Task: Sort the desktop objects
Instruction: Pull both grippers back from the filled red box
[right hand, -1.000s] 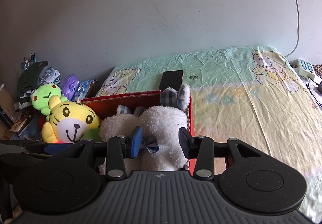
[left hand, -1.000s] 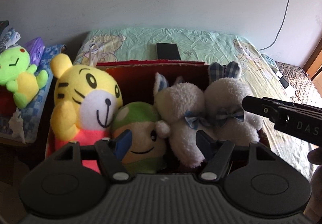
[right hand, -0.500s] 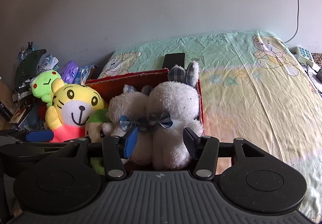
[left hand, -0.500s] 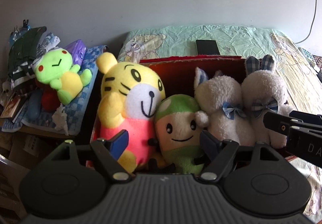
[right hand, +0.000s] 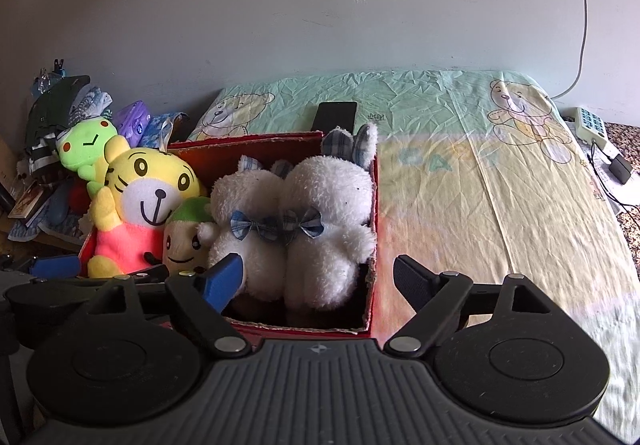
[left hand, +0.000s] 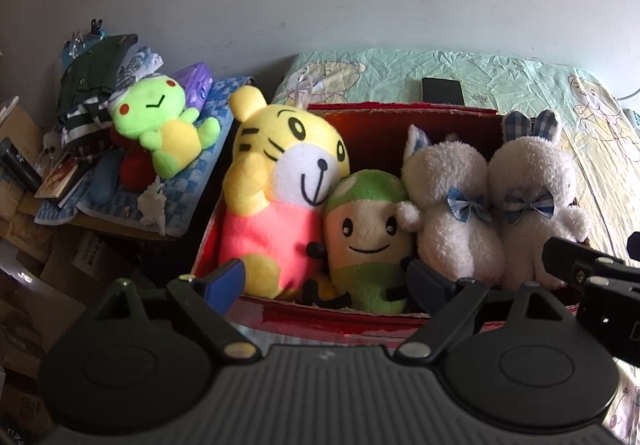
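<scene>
Now both claws sit further back – left claw (left hand: 326, 279) and right claw (right hand: 316, 275) spread, empty; red box (right hand: 256, 143) shows whole.

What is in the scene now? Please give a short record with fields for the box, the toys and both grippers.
container: red box on the bed sheet
toys in box: yellow tiger, green mushroom, two white rabbits
toy outside box: green frog, on the pile left of the box
left gripper: open, empty
right gripper: open, empty
</scene>
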`<control>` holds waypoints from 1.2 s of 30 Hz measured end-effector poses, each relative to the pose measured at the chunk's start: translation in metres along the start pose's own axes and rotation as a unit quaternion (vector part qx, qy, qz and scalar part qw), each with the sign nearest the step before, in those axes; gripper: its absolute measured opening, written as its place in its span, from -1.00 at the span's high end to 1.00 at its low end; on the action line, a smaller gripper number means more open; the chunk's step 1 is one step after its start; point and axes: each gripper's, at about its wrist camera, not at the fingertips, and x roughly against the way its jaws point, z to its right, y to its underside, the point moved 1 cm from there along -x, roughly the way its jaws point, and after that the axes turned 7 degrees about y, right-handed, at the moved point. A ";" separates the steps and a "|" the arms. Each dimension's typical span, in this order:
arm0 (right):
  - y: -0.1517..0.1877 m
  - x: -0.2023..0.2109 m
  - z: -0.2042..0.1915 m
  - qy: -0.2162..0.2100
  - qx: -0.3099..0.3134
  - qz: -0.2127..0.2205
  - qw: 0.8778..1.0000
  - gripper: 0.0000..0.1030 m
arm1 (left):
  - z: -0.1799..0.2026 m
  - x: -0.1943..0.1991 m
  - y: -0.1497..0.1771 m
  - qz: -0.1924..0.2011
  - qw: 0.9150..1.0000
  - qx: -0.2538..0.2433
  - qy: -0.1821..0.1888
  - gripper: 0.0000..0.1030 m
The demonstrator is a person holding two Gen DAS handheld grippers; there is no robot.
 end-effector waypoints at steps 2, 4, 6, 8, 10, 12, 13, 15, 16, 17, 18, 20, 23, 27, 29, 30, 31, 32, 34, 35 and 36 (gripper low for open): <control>0.001 0.003 0.006 -0.004 -0.004 -0.003 1.000 -0.68 | 0.003 0.003 0.004 -0.003 1.000 0.003 -0.005 -0.74; 0.003 0.005 0.010 -0.004 -0.006 -0.004 1.000 -0.68 | 0.005 0.006 0.007 -0.007 1.000 0.009 -0.012 -0.74; 0.006 0.007 0.013 -0.002 -0.008 -0.004 1.000 -0.68 | 0.006 0.009 0.011 -0.011 1.000 0.013 -0.021 -0.74; 0.010 0.007 0.015 -0.005 -0.007 -0.006 1.000 -0.68 | 0.006 0.011 0.015 -0.020 0.999 0.020 -0.030 -0.74; 0.015 0.008 0.014 -0.010 -0.001 -0.007 1.000 -0.68 | 0.005 0.012 0.021 -0.027 0.999 0.025 -0.037 -0.77; 0.020 0.008 0.012 -0.014 0.007 -0.006 1.000 -0.68 | 0.004 0.012 0.027 -0.033 0.998 0.030 -0.044 -0.81; 0.023 0.008 0.011 -0.016 0.010 -0.008 1.000 -0.68 | 0.002 0.012 0.030 -0.035 0.998 0.032 -0.045 -0.83; 0.027 0.008 0.008 -0.021 0.011 -0.018 1.000 -0.68 | 0.000 0.013 0.035 -0.040 0.998 0.036 -0.045 -0.84; 0.027 0.008 0.005 -0.024 0.011 -0.023 0.999 -0.68 | -0.001 0.014 0.037 -0.042 0.997 0.037 -0.045 -0.85; 0.027 0.008 0.003 -0.026 0.014 -0.028 0.999 -0.68 | -0.003 0.015 0.038 -0.044 0.997 0.038 -0.045 -0.87; 0.027 0.008 0.000 -0.027 0.018 -0.032 0.999 -0.68 | -0.005 0.015 0.039 -0.045 0.997 0.038 -0.044 -0.90; 0.025 0.008 -0.005 -0.023 0.018 -0.035 0.999 -0.68 | -0.009 0.015 0.038 -0.048 0.998 0.035 -0.036 -0.92; 0.024 0.009 -0.011 -0.014 0.004 -0.042 0.999 -0.68 | -0.016 0.014 0.034 -0.056 0.998 0.028 -0.022 -0.93; 0.027 0.009 -0.021 -0.002 0.006 -0.056 0.998 -0.70 | -0.023 0.010 0.037 -0.068 0.997 0.019 0.003 -0.94; 0.031 0.009 -0.024 0.001 0.001 -0.060 0.998 -0.70 | -0.025 0.005 0.040 -0.078 0.997 0.012 0.013 -0.94; 0.034 0.009 -0.025 0.003 -0.005 -0.062 0.998 -0.70 | -0.025 0.003 0.043 -0.081 0.996 0.009 0.019 -0.94; 0.036 0.008 -0.026 0.005 -0.009 -0.065 0.998 -0.70 | -0.026 0.001 0.044 -0.083 0.996 0.005 0.023 -0.94; 0.039 0.007 -0.028 0.008 -0.011 -0.067 0.998 -0.70 | -0.027 -0.002 0.046 -0.085 0.996 0.002 0.026 -0.94; 0.044 0.005 -0.032 0.018 -0.015 -0.069 0.997 -0.70 | -0.029 -0.008 0.050 -0.091 0.996 -0.003 0.025 -0.94; 0.045 0.004 -0.034 0.021 -0.018 -0.073 0.997 -0.70 | -0.030 -0.011 0.051 -0.097 0.995 -0.006 0.024 -0.94; 0.046 0.004 -0.035 0.022 -0.023 -0.077 0.996 -0.70 | -0.030 -0.013 0.052 -0.103 0.994 -0.010 0.026 -0.94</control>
